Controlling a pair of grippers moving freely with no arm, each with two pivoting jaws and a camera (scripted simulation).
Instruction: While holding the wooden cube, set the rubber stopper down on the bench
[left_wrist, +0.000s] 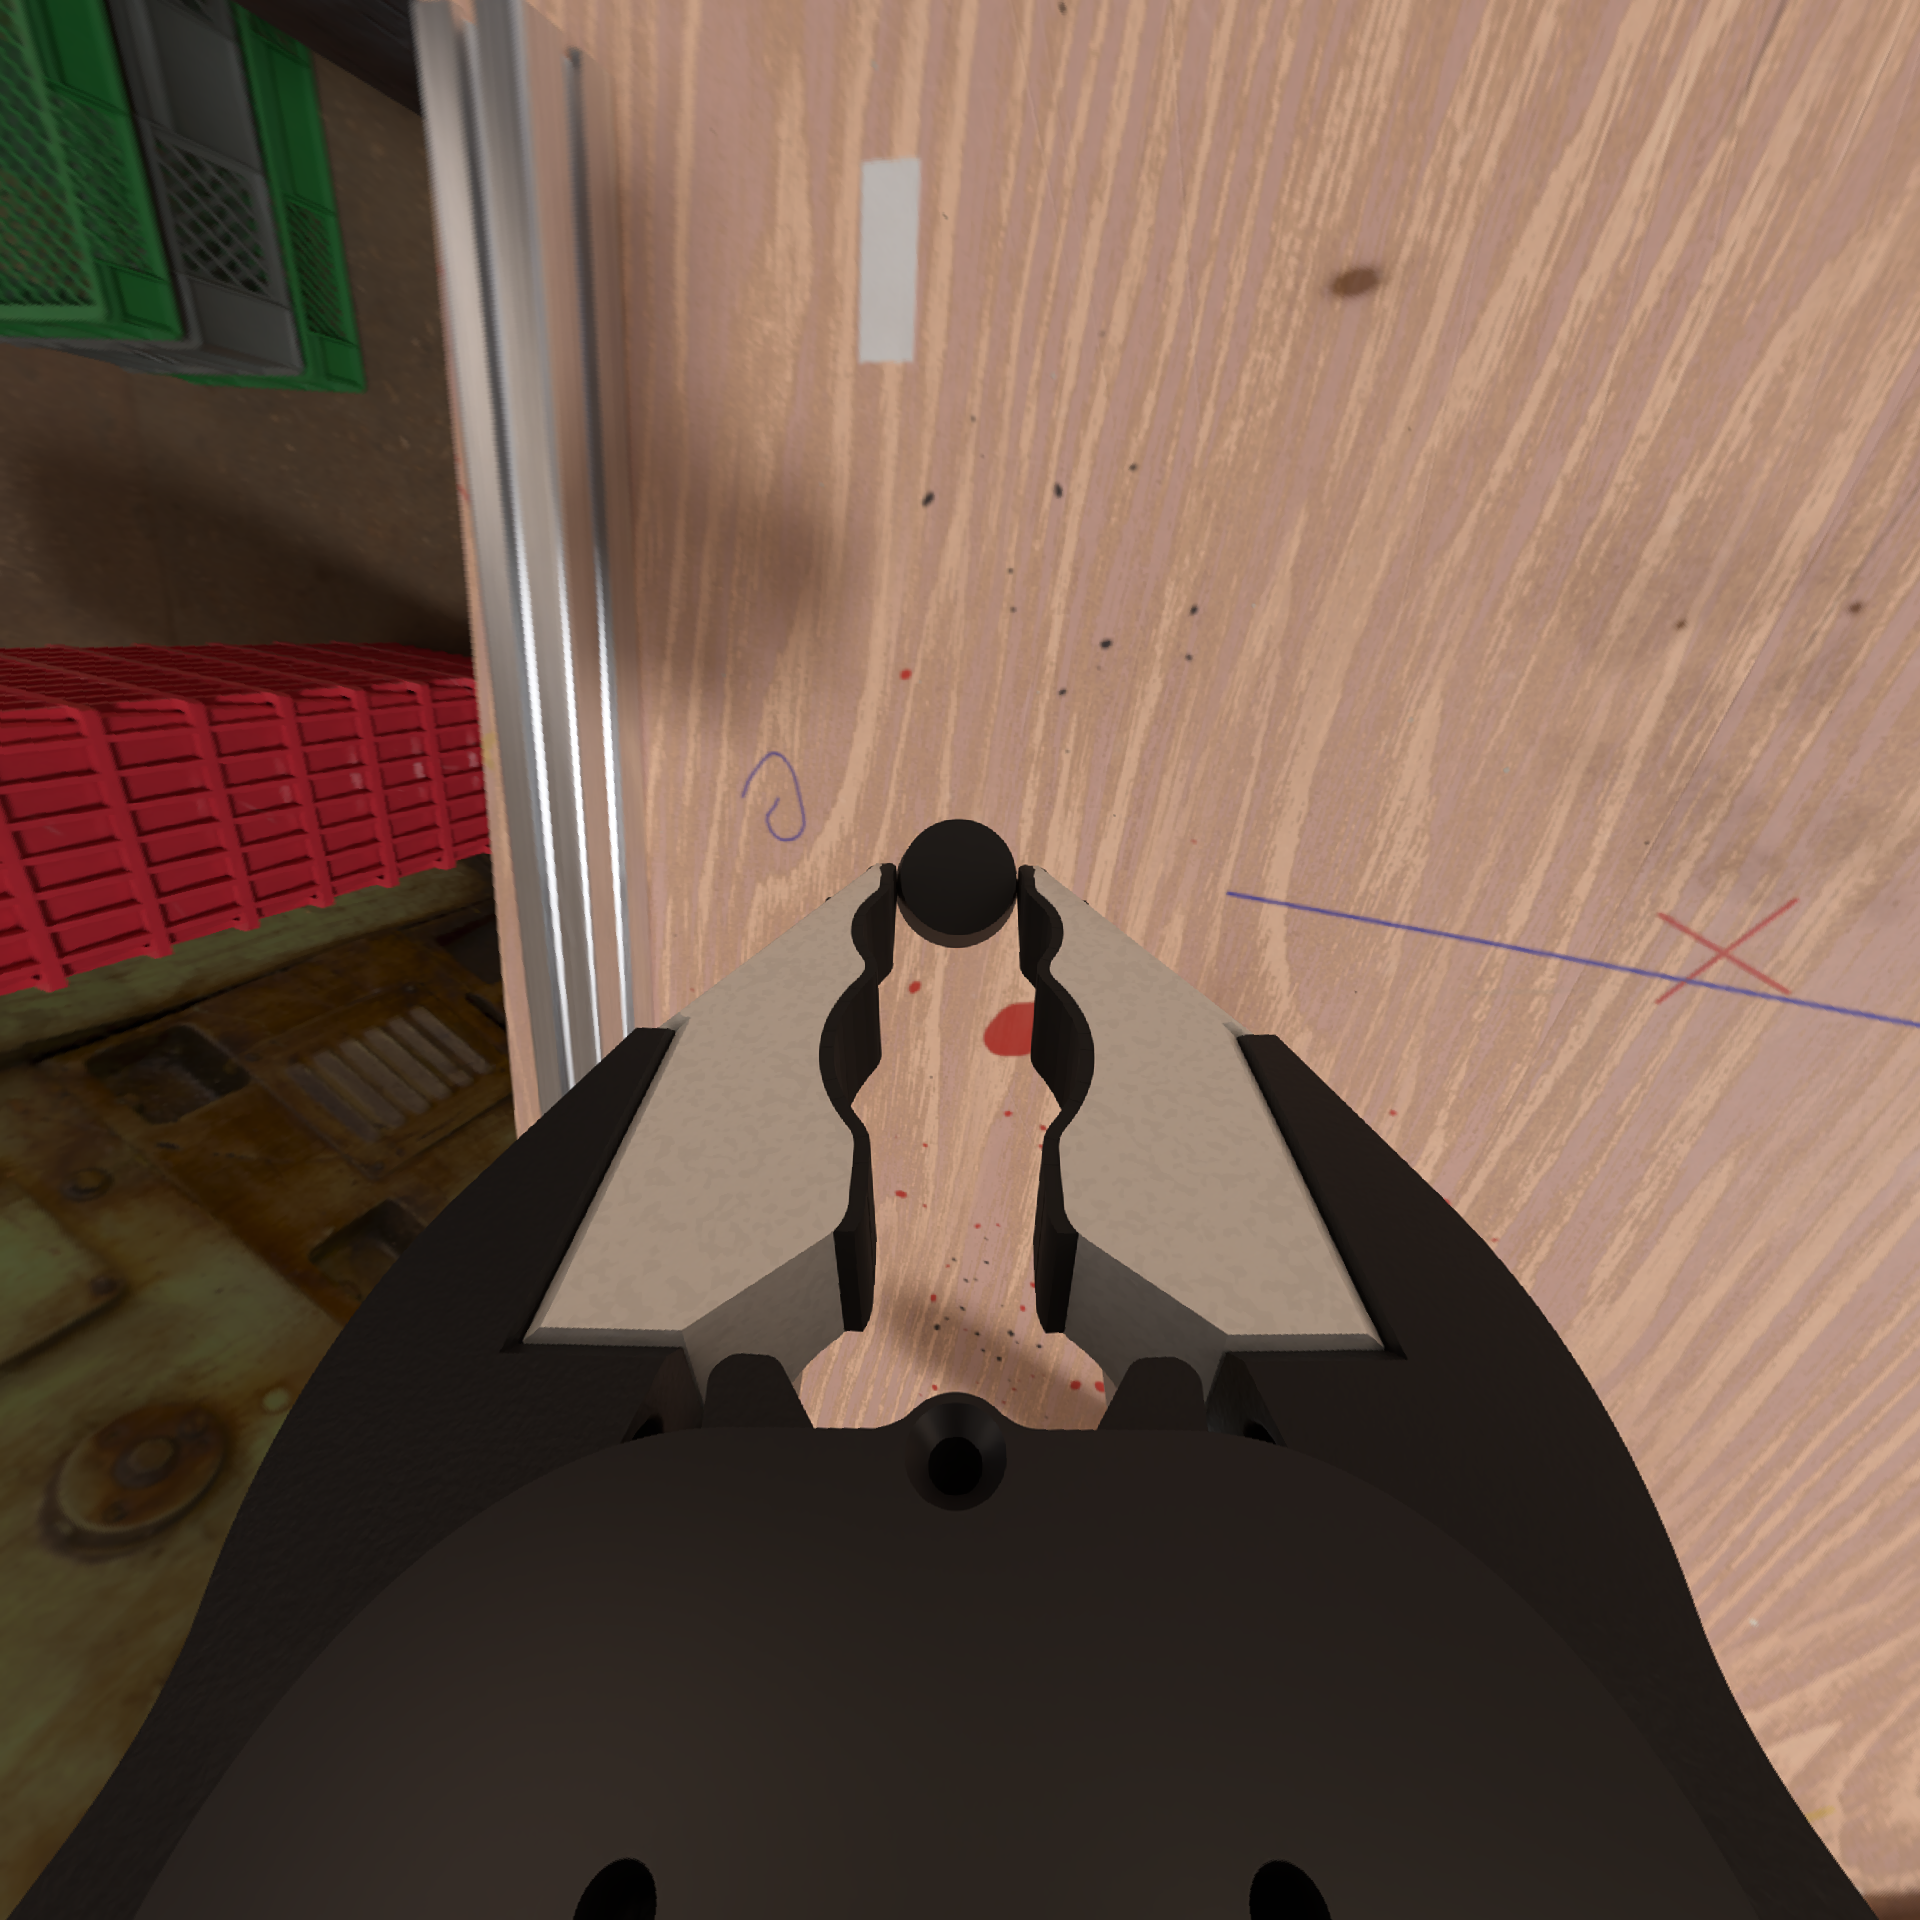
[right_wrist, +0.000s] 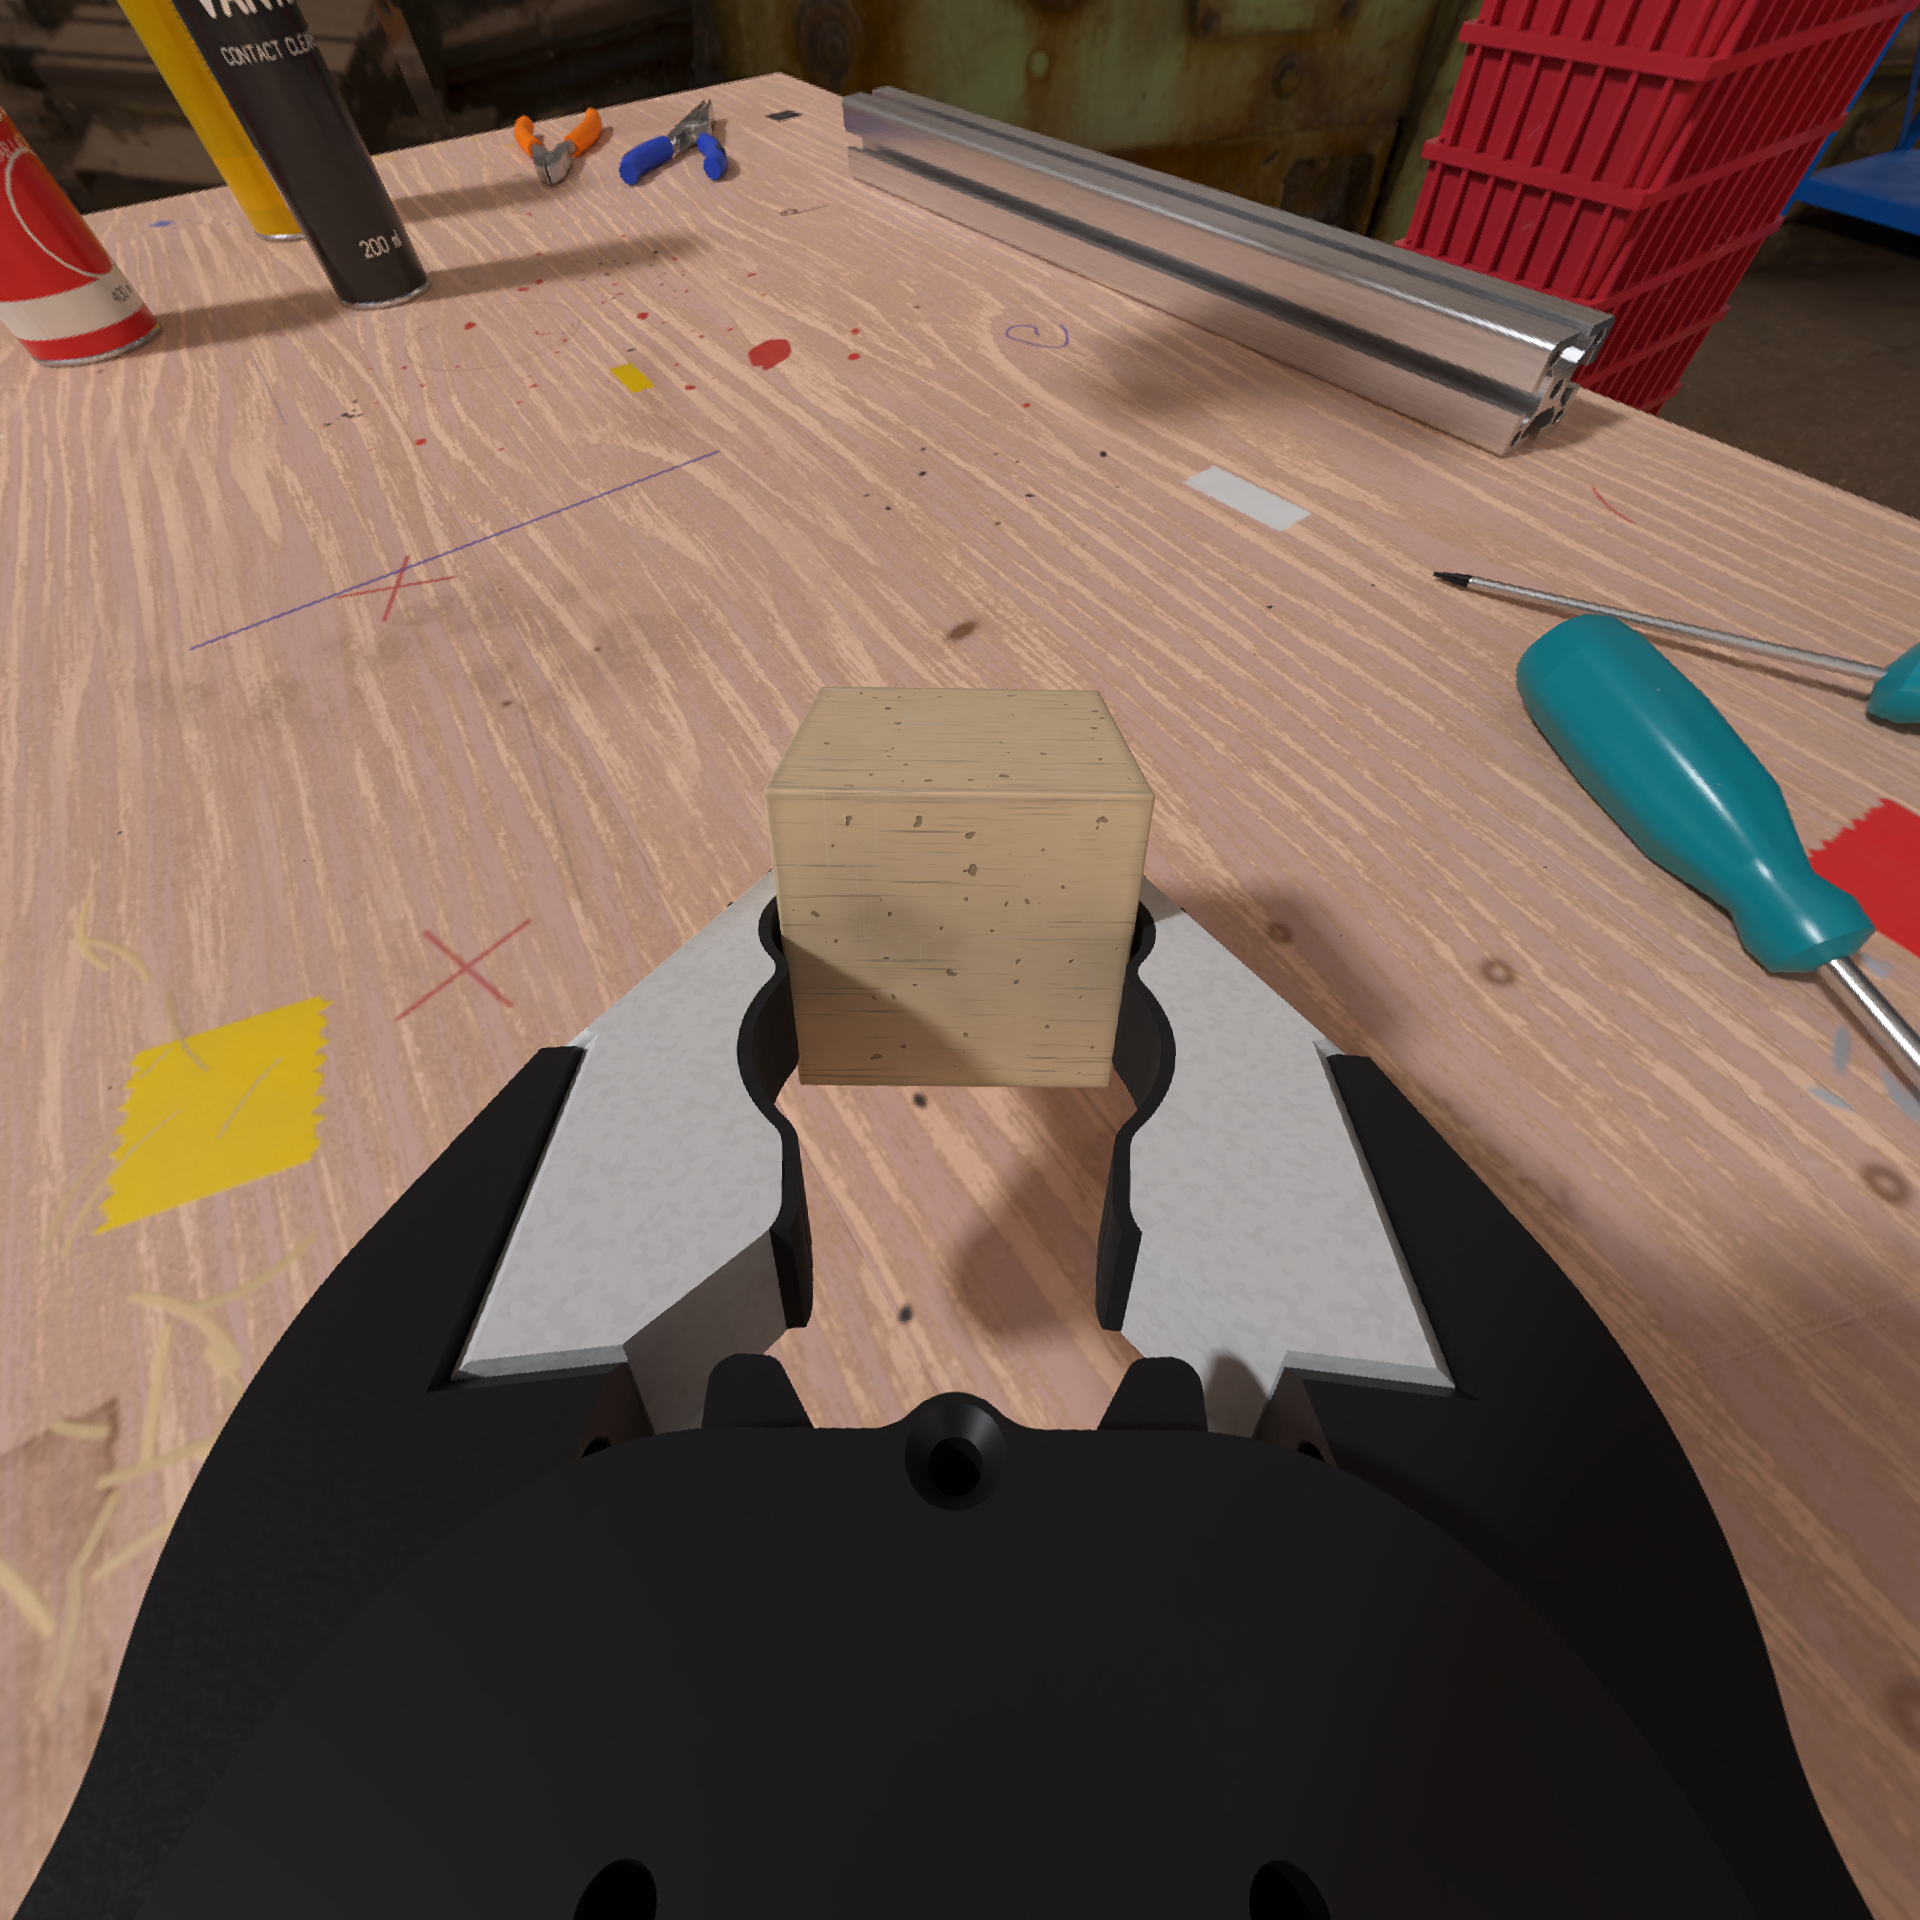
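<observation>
Left gripper jaws narrow, pinching black rubber stopper at the fingertips above the bench. Right gripper jaws clamped on wooden cube, cube protruding past the tips.

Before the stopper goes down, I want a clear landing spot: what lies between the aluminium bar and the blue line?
In the left wrist view, only bare bench lies between the aluminium bar and the blue line, marked by specks and a pen squiggle.
</observation>
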